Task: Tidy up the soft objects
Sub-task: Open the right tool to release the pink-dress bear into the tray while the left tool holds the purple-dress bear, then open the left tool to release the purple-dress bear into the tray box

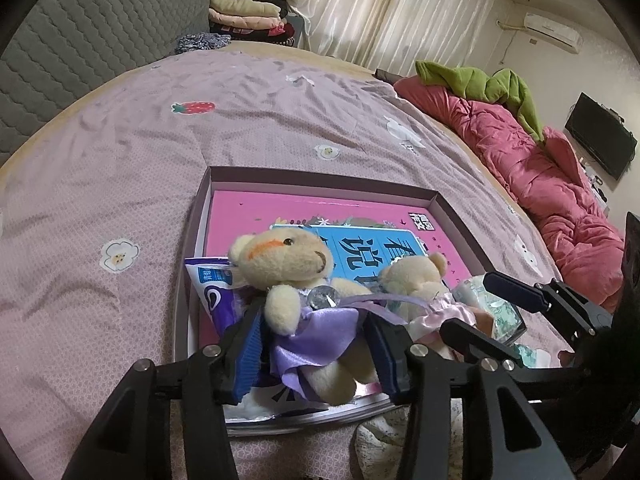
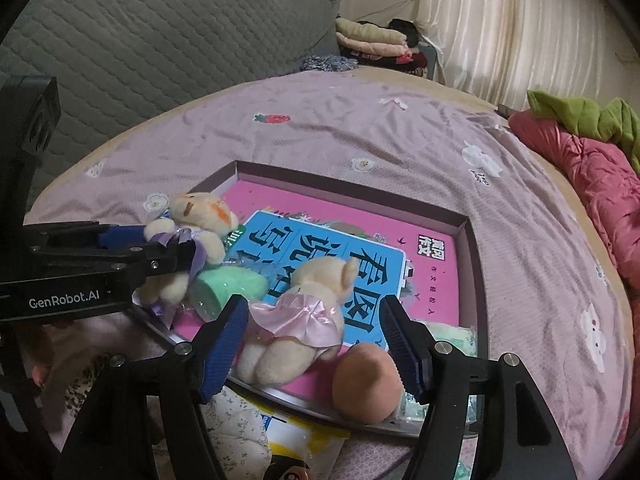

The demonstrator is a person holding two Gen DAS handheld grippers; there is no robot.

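Bear in purple dress [image 1: 308, 312] sits between the left claw [image 1: 316, 356] fingers over the box [image 1: 320, 184]; right claw [image 2: 316, 348] gapes around pink-skirted bear [image 2: 304, 316], not pressing

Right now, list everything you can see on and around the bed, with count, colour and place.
Tray: one, mauve rim, on the bed.
Book: one, pink and blue, flat in the tray.
Purple bear: one, cream in purple dress, between the left fingers.
Pink bear: one, cream in pink dress, lying in the tray between the right fingers, untouched.
Green ball: one, wrapped, between the bears.
Peach ball: one, at the tray's near edge.
Bedsheet: one, lilac, printed.
Quilt: one, red, right edge of the bed.
Green cloth: one, on the quilt.
Folded clothes: one pile, beyond the bed.
Left gripper: black, blue fingers.
Right gripper: black, blue fingers, open.
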